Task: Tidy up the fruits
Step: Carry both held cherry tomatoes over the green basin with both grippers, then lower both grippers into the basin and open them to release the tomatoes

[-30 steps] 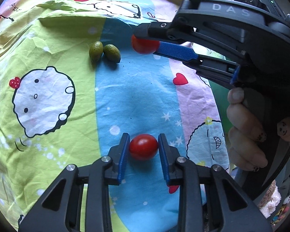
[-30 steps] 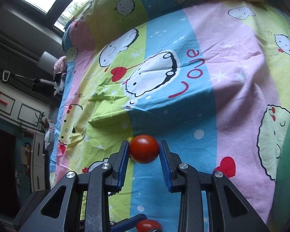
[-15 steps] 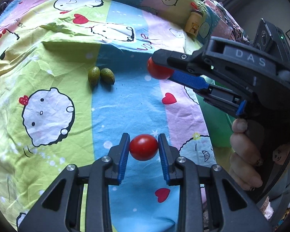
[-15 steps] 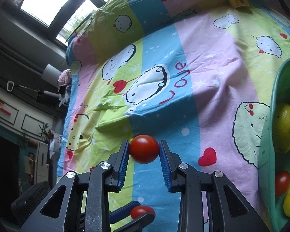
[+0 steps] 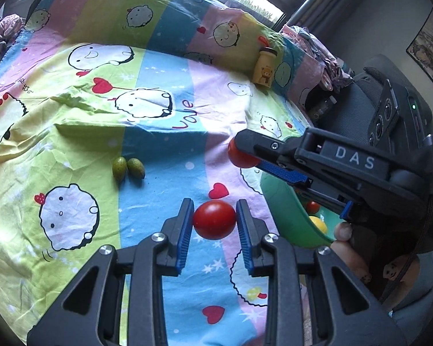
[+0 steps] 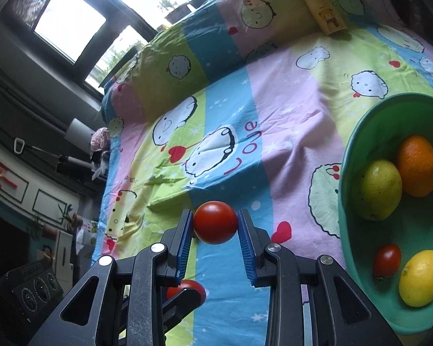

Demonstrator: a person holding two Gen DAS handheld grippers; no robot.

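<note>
**Both grippers loaded, one tomato each, above the bed**

Left gripper [image 5: 214, 220]: jaws clamped on a red tomato [image 5: 214, 219], blue pads pressed to both its sides, held clear above the sheet [image 5: 164, 173]. Same gripper and its tomato [image 6: 184, 288] partly visible low in the right wrist view.

Right gripper [image 6: 215, 226]: jaws clamped on a second tomato [image 6: 215, 222], gripped at both sides. Seen from the left wrist view at right [image 5: 242, 155], raised over the sheet just beside the near rim of the bowl [image 5: 285, 210], its tomato [image 5: 239, 157] half hidden behind the upper finger.

Green bowl [image 6: 360, 132] at the right of the bed, holding an orange [image 6: 417, 165], a green lemon [image 6: 381, 190], a yellow lemon [image 6: 421, 278] and a small tomato [image 6: 386, 260].

Two green olives [image 5: 128, 168] lying side by side on the sheet, touching, well apart from the bowl.

Yellow bottle [image 5: 264, 69] leaning against the pillow at the far end.
</note>
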